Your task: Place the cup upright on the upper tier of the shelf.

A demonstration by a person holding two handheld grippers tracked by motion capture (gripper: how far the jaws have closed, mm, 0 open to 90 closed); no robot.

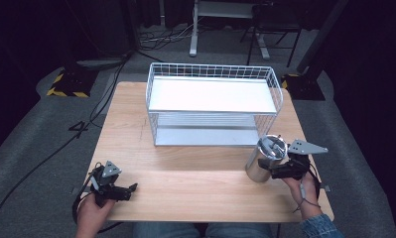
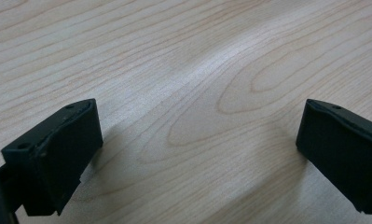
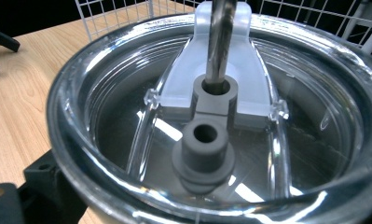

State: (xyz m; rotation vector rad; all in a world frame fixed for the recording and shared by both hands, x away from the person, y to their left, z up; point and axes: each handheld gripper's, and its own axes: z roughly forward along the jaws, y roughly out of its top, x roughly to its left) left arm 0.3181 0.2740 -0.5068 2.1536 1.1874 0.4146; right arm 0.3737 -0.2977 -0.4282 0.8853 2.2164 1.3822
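A stainless steel tumbler (image 1: 264, 159) is seen standing upright on the bench (image 1: 195, 183), its long axis vertical and its clear lid (image 3: 211, 116) facing up, at the right side just near of the white wire basket rack (image 1: 213, 101). The right gripper (image 1: 271, 168) is held against the tumbler's near right side, and its fingers appear to be closed on the body just under the lid, though the contact is largely hidden. From the right gripper view the lid is shown from close above: a transparent disc with a raised rim, a grey spout plug (image 3: 204, 149) at its middle and a translucent flip tab (image 3: 218, 70) hinged toward the rack. None of that detail can be made out from the high view.

The left gripper (image 1: 128, 189) is rested low at the near left corner of the bench, pointing right. In the left gripper view its fingers (image 2: 58, 154) are spread wide apart, with bare wood grain between them.
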